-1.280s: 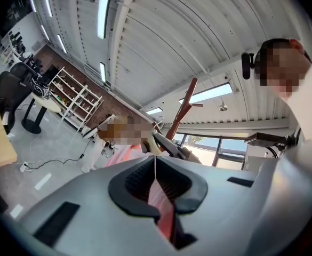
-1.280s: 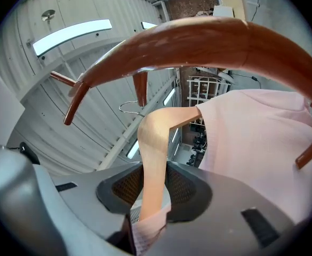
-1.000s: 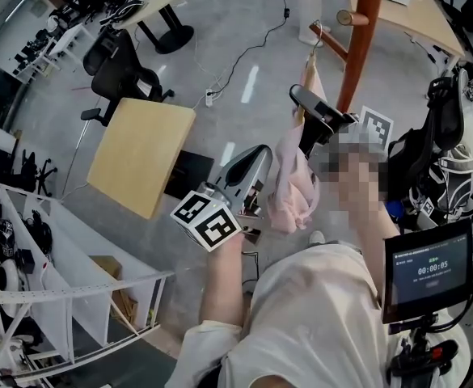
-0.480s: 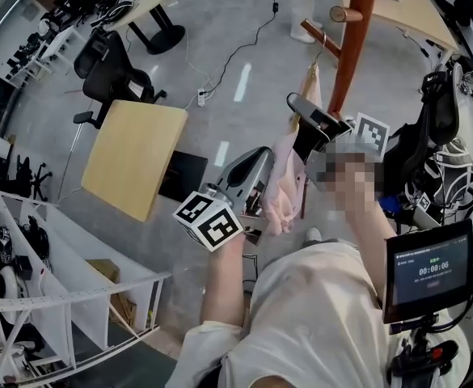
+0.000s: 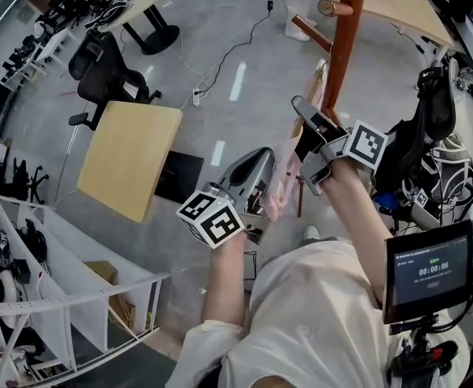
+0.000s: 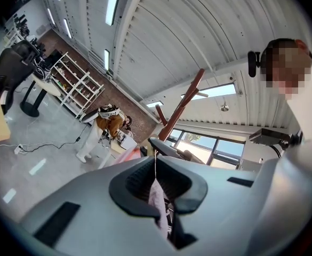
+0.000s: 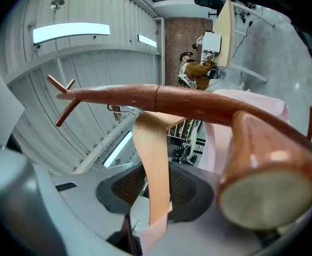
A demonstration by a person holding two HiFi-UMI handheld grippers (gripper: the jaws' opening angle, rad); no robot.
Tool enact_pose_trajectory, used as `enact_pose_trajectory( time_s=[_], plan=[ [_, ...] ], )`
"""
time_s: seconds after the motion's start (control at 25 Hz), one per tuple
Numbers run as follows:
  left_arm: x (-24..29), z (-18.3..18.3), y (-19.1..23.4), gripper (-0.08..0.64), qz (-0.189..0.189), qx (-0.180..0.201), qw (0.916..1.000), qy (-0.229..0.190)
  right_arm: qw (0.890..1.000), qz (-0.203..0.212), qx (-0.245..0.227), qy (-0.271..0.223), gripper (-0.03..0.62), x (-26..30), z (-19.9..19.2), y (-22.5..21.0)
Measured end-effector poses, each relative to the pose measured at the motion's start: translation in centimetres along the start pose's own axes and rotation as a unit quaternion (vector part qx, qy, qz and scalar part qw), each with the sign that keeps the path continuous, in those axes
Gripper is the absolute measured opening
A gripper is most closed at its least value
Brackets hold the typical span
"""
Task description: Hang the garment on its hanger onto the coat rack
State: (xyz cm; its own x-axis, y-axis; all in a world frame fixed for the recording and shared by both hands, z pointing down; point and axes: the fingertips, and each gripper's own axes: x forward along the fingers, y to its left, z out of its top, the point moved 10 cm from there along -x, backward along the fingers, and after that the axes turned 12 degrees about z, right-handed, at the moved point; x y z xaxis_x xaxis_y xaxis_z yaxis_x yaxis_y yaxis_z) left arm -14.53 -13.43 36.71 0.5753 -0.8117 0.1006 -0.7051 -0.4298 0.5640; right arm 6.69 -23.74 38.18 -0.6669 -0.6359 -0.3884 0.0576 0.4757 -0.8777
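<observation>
The reddish-brown coat rack [image 5: 345, 39] stands ahead, with pegs [image 5: 309, 31] sticking out to its left. A pale wooden hanger [image 5: 318, 79] carrying a pink garment [image 5: 283, 172] hangs right beside the pole. My right gripper [image 5: 302, 107] is shut on the hanger [image 7: 153, 169], and the rack's wood [image 7: 161, 100] crosses close in front of it. The hanger's metal hook [image 7: 116, 110] sits just under that wood; I cannot tell if it rests on a peg. My left gripper [image 5: 259, 162] is shut on a fold of the garment [image 6: 158, 209] lower down.
A square wooden table [image 5: 131, 160] stands to the left, with a black office chair [image 5: 111, 67] behind it. Another chair [image 5: 430, 128] and bags crowd the right. White shelves [image 5: 26, 297] line the near left. A cable [image 5: 244, 47] runs across the floor. A screen [image 5: 430, 269] sits at the lower right.
My right gripper has lifted the hanger up and in toward the rack's pole. The garment has followed, and my left gripper has kept hold of it.
</observation>
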Motion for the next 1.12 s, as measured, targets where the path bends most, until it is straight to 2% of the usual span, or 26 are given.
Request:
enact_pose_trajectory(
  time_s=[0.24,0.56,0.84,0.96,1.12],
  plan=[
    [0.6,-0.5,0.1,0.008,-0.006,-0.004,0.9999,0.01,1.0,0.001,-0.026,-0.003,0.126,-0.4,0.1,-0.2],
    [1.4,-0.7,0.2,0.008,-0.014,-0.008,0.9996,0.021,0.999,0.034,-0.025,-0.003,0.127,-0.9,-0.1,-0.5],
    [2.1,-1.2,0.1,0.008,-0.019,-0.012,0.9993,0.03,0.997,0.055,-0.046,-0.006,0.13,-1.7,-0.2,-0.1],
    [2.4,-1.2,0.1,0.008,-0.022,-0.01,0.9991,0.036,0.997,0.053,-0.056,-0.025,0.132,-2.3,-0.5,-0.3],
    [2.3,-1.5,0.4,0.008,-0.023,-0.013,0.9987,0.044,0.998,0.044,-0.04,-0.037,0.163,-3.1,-1.6,-1.2]
  ],
)
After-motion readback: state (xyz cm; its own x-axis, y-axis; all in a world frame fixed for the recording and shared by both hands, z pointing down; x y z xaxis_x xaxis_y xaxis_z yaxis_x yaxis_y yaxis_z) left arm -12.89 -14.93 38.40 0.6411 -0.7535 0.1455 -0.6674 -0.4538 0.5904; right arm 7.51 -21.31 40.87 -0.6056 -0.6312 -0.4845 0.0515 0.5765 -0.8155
